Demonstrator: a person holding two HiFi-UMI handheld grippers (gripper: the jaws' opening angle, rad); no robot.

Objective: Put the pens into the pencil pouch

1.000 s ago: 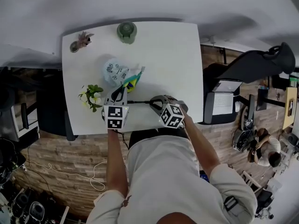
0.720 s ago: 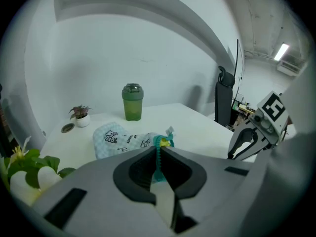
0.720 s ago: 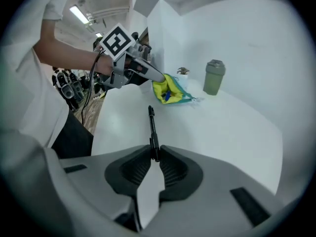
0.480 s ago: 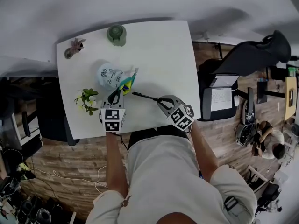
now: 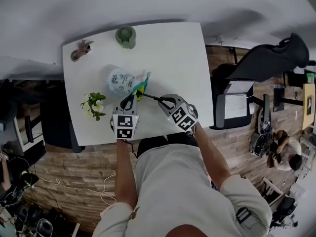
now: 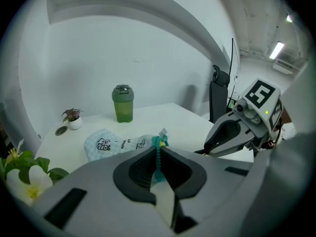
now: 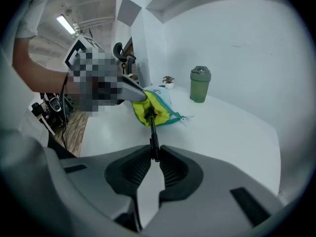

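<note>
right gripper [image 7: 154,155]: jaws clenched on the near end of a black pen [image 7: 152,127]. the pen's long axis runs straight out from the jaw tips, away from my camera. its far end points at the pencil pouch [image 7: 157,110] and meets the yellow lining of the open mouth. i cannot tell whether that end sits inside the mouth or only at its lip. in the head view the same pen slants from the right gripper up and to the left, toward the pouch.

left gripper [image 6: 158,154]: jaws clamped on the teal zipper edge of the pouch, which stands as a thin strip between the pads. beyond the jaw tips the pale printed body of the pouch lies on the white table [image 5: 173,58], stretching away to the left. the mouth end is the end nearest both grippers. in the left gripper view the right gripper shows at the right, just beside the pouch mouth.

surroundings: the pouch sits near the middle of the table's left half. a green bottle [image 5: 126,36] stands upright at the far edge, well apart from the pouch. a small potted plant [image 5: 81,49] is at the far left corner. a bunch of white flowers [image 5: 95,103] lies near the left edge, just beside the left gripper. the person's two forearms reach in from the near edge.
</note>
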